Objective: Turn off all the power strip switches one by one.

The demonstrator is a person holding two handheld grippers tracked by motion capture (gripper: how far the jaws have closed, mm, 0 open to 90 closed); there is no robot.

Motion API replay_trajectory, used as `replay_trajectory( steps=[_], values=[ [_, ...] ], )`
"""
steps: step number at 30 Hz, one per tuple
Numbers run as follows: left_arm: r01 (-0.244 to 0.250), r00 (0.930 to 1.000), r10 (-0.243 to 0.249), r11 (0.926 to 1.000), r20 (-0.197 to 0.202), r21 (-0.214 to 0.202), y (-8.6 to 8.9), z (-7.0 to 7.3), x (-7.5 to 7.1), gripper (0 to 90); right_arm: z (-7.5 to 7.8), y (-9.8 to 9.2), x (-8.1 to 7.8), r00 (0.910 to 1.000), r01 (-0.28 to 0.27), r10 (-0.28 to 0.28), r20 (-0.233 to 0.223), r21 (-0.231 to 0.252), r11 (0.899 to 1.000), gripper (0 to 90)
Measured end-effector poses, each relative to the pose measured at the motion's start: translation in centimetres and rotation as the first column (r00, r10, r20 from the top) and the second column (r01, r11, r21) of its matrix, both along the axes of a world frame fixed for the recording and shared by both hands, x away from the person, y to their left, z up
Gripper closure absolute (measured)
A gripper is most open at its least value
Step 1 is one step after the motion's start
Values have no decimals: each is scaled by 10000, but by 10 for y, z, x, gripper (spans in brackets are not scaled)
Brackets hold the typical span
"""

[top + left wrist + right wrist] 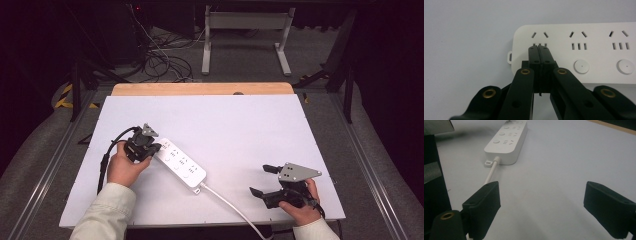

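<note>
A white power strip lies slantwise on the white table, and its white cable runs off toward the front edge. My left gripper is shut with nothing between its jaws. In the left gripper view its tips rest over the end socket of the strip. Round buttons show below the other sockets; the spot below the end socket is hidden by the jaws. My right gripper stands open near the front right, apart from the strip and its cable.
A wooden strip borders the table's far edge. Beyond it on the floor are a white desk frame and loose dark cables. Metal rails run along both sides of the table.
</note>
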State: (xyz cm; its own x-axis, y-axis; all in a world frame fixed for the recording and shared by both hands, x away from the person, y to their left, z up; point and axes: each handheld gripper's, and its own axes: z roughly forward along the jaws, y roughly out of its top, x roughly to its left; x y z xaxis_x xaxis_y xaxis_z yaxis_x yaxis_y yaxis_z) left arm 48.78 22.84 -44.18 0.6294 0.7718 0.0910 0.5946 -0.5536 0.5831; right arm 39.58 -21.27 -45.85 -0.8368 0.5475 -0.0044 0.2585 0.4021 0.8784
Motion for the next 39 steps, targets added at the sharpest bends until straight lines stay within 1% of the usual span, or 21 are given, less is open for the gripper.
replay_trajectory(
  steps=[1,6,9,14,15,17,19,20,23,26,28,30,32,34,36,37,38,39],
  values=[
    [-17,10000,17,10000,-5,38,0,-1,0,900,0,0,0,10000,-6,6,11,3,10000,141],
    [24,10000,-24,10000,-45,-32,0,-1,0,900,0,-1,0,10000,21,-21,0,17,10000,141],
    [-13,9999,8,9997,-164,-254,2,-3,1,900,0,0,0,10000,-7,7,-3,29,10000,141],
    [-55,9997,45,9990,-229,-438,2,-5,1,900,0,0,0,10000,7,-7,4,13,10000,141],
    [-75,9998,66,9990,-184,-450,3,-5,1,900,0,0,0,10000,-11,11,1,26,10000,141],
    [-116,9998,106,9978,-153,-657,4,-7,1,900,0,0,0,10000,-18,18,9,19,10000,141],
    [-135,9998,124,9969,-149,-774,6,-7,0,900,0,0,-1,10000,-11,11,16,14,10000,141],
    [-148,9998,139,9968,-120,-783,6,-8,0,900,0,0,-1,10000,-15,15,34,31,10000,142],
    [-159,9999,158,9978,-30,-641,4,-7,-1,900,0,0,-1,10000,-18,18,23,47,10000,141],
    [-208,9998,209,9975,17,-672,4,-8,-2,900,1,0,-1,10000,-12,12,30,39,10000,141],
    [-163,9998,169,9983,94,-558,2,-8,-2,900,1,0,-1,10000,-19,19,36,49,10000,141],
    [-146,9998,150,9987,87,-498,2,-8,-2,900,1,0,-1,10000,-16,16,39,48,10000,141],
    [-173,9998,175,9983,29,-549,3,-8,-2,900,1,0,-1,10000,-16,16,41,46,10000,141],
    [-185,9998,188,9986,61,-490,2,-8,-2,900,1,0,-1,10000,-20,20,38,44,10000,141],
    [-281,9996,280,9986,-36,-457,2,-6,-1,900,1,0,-1,10000,-18,18,30,41,10000,141],
    [-280,9995,272,9977,-130,-611,2,-7,-1,900,1,0,-1,10000,-25,25,30,42,10000,141],
    [-259,9996,254,9982,-104,-546,2,-7,-1,900,1,0,-1,10000,-22,22,32,41,10000,141],
    [-288,9996,288,9989,-19,-365,1,-6,-1,900,1,0,-1,10000,-22,22,32,34,10000,141]
  ],
)
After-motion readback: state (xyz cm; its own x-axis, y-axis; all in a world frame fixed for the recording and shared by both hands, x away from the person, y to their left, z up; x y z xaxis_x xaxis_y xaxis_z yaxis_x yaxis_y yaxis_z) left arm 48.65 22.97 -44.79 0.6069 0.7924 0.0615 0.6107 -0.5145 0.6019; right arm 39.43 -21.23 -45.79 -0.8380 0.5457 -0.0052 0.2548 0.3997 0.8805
